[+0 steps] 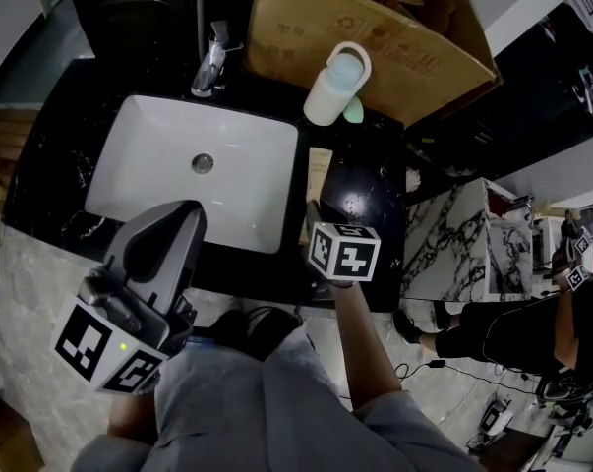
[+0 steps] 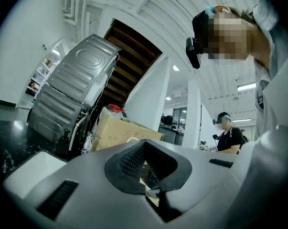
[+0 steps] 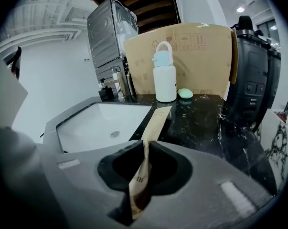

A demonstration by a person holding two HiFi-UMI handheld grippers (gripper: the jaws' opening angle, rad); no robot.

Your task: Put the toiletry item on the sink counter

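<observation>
A long tan paper toiletry packet [image 1: 320, 177] [image 3: 155, 124] is pinched at its near end by my right gripper [image 1: 314, 212] [image 3: 146, 149], which is shut on it. The packet reaches forward low over the black sink counter [image 1: 375, 190] [image 3: 201, 120], just right of the white basin [image 1: 129, 111] [image 3: 93, 109]. Whether its far end touches the counter I cannot tell. My left gripper [image 1: 190, 210] [image 2: 144, 144] hangs at the counter's front edge over the basin's near rim. It points upward, its jaws together with nothing in them.
A white bottle with a loop handle [image 1: 335, 82] [image 3: 165, 78] and a pale green soap [image 1: 354, 109] [image 3: 185, 93] stand at the counter's back, before a cardboard box [image 1: 375, 37] [image 3: 182, 51]. The faucet [image 1: 209, 62] is behind the basin. Another person [image 1: 532, 332] stands at the right.
</observation>
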